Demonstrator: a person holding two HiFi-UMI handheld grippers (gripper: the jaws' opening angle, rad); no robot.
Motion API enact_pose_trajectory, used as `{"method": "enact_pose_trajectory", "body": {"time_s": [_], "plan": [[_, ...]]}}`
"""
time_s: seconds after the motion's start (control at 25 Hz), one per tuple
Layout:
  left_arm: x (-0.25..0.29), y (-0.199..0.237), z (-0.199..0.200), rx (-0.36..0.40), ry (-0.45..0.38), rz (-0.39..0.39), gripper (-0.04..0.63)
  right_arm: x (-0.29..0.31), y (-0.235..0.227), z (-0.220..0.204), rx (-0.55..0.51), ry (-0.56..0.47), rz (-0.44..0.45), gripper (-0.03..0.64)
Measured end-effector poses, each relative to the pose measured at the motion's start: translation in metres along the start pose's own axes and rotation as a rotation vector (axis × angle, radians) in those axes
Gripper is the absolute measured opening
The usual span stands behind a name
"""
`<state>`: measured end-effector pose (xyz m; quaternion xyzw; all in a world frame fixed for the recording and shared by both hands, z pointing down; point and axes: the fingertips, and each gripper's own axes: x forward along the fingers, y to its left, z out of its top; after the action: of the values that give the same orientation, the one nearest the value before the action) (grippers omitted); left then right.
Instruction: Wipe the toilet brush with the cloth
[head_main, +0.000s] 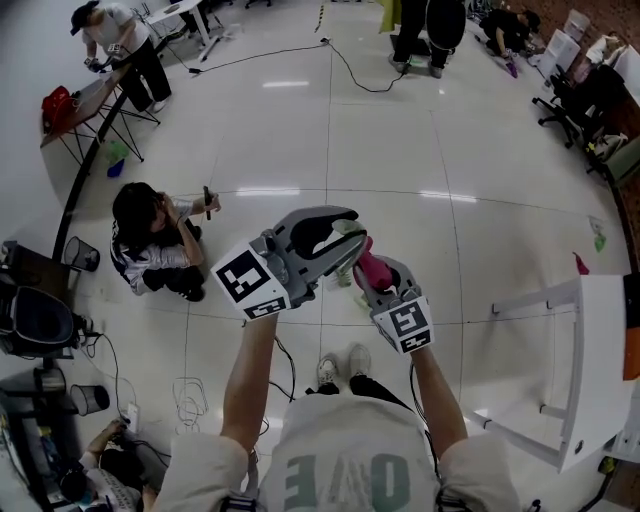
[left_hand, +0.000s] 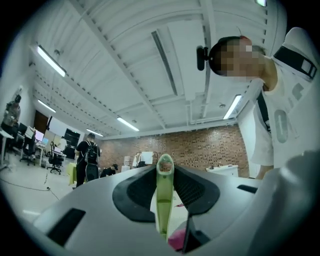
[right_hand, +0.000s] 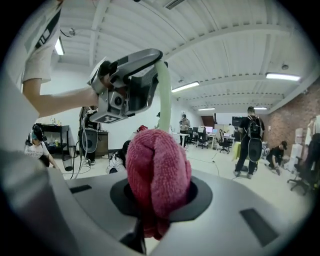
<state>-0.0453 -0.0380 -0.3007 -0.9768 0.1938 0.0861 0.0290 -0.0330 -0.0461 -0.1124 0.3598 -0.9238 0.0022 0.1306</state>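
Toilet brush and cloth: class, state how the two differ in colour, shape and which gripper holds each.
The toilet brush is pale green; the cloth is pink. What shows of the toilet brush is a thin, stiff strip; the cloth is a soft, bunched wad. The left gripper holds the toilet brush; the right gripper holds the cloth. Shared: each is clamped between jaws.

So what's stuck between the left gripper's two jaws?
The toilet brush's pale green handle stands there, pinched by the left gripper. The left gripper view shows it plainly.

Fuzzy cloth (right_hand: 157, 175), smooth plastic brush (left_hand: 164, 200)
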Motion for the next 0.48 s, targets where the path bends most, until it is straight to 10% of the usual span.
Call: {"method": "enact_pose_trajectory", "body": {"time_s": [0.48], "plan": [[-0.009,0.03,0.035,-0.01,-0.075,0.165,0.109,0.01,0.022,-0.022,0.064,0.058,-0.01,0.069]]}}
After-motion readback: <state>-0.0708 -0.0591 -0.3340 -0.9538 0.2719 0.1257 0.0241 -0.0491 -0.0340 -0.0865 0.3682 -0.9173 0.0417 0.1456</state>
